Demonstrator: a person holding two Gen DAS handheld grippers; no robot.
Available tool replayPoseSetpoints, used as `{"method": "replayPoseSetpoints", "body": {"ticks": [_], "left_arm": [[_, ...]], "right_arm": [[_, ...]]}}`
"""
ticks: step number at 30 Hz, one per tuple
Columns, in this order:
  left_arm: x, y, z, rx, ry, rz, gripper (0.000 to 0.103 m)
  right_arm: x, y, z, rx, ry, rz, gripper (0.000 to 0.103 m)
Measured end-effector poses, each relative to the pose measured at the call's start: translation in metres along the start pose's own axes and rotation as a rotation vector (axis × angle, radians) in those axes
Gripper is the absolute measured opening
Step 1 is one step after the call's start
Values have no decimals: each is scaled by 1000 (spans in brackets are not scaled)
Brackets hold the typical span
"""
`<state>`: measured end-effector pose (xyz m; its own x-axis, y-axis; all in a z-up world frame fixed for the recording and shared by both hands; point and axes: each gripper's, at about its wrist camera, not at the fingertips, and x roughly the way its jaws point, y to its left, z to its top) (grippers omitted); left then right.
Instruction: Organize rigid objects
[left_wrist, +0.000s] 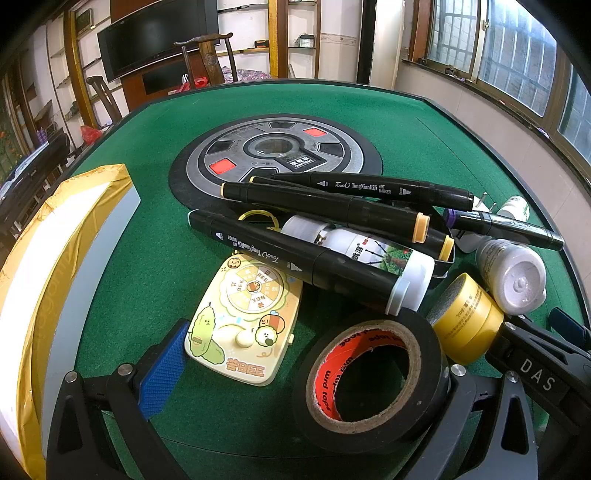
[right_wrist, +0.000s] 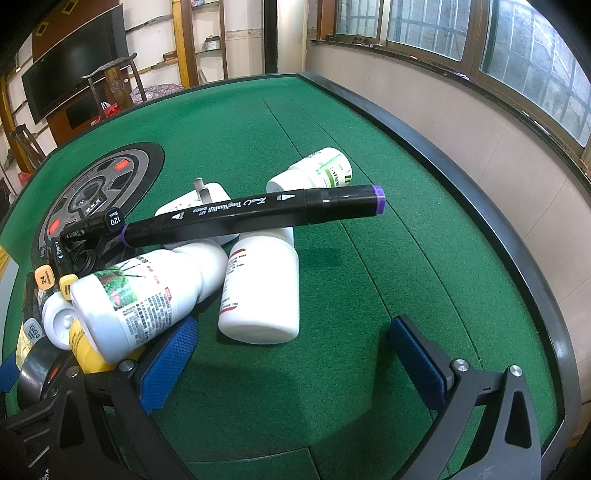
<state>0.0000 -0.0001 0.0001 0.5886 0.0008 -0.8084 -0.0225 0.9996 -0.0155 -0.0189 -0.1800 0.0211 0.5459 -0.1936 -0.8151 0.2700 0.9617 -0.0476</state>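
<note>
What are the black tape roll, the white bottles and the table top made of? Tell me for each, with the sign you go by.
Black tape roll: glossy vinyl-like tape on a brown cardboard core with a fibrous rim and a red printed lining.
White bottles: probably smooth plastic with a soft sheen and printed labels, moulded base on one.
Table top: green felt or short-pile fabric, matte and nubbly.

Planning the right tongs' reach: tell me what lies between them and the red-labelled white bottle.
Only bare green felt separates the right tongs from the red-labelled white bottle, as the right wrist view shows.
</note>
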Motion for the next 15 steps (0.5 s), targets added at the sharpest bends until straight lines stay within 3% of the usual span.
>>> {"method": "replayPoseSetpoints", "body": {"ticks": [15], "left_arm": [[-3,0,-3,58,23,-44,103]], "right_arm": [[-2,-2,0,-4,1,4,103]]}}
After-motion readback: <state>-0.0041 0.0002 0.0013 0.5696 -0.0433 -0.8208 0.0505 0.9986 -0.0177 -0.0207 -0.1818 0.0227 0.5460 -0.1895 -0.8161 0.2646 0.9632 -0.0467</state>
